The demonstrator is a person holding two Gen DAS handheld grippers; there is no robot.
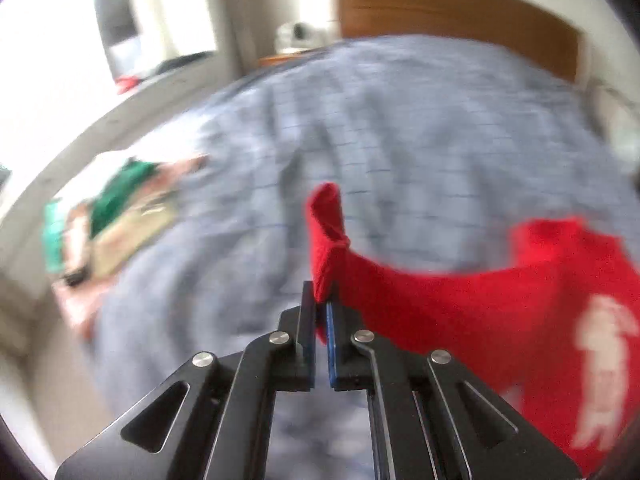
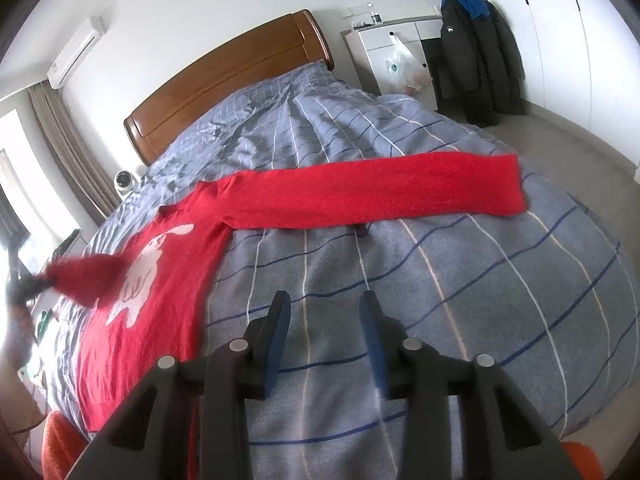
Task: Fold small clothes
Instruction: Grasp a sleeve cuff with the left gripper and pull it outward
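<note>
item: red sweater (image 2: 160, 280) with a white animal figure on the chest, lying front-up on the blue-grey checked duvet (image 2: 440, 300). one sleeve (image 2: 380, 192) laid out straight and flat, running across ahead of the right jaws. the other sleeve (image 1: 328, 232) raised off the bed, its cuff end bunched.

left gripper (image 1: 320, 304): jaws together, clamped on the raised sleeve near its cuff; the cuff stands up past the fingertips and the rest of the cloth trails away to the right of the jaws. the view is motion-blurred. seen from the right wrist, this gripper (image 2: 28, 280) is a dark blur at the far left, with the sleeve stretched from it to the body.

right gripper (image 2: 326, 300): jaws apart, holding nothing, over bare duvet; sweater body just left of the jaws.

also present: wooden headboard (image 2: 224, 76) beyond the jaws; pile of green and beige clothes (image 1: 120, 208), blurred, well left of the left jaws; dark coats (image 2: 476, 60) hanging by a white cabinet (image 2: 376, 48).
</note>
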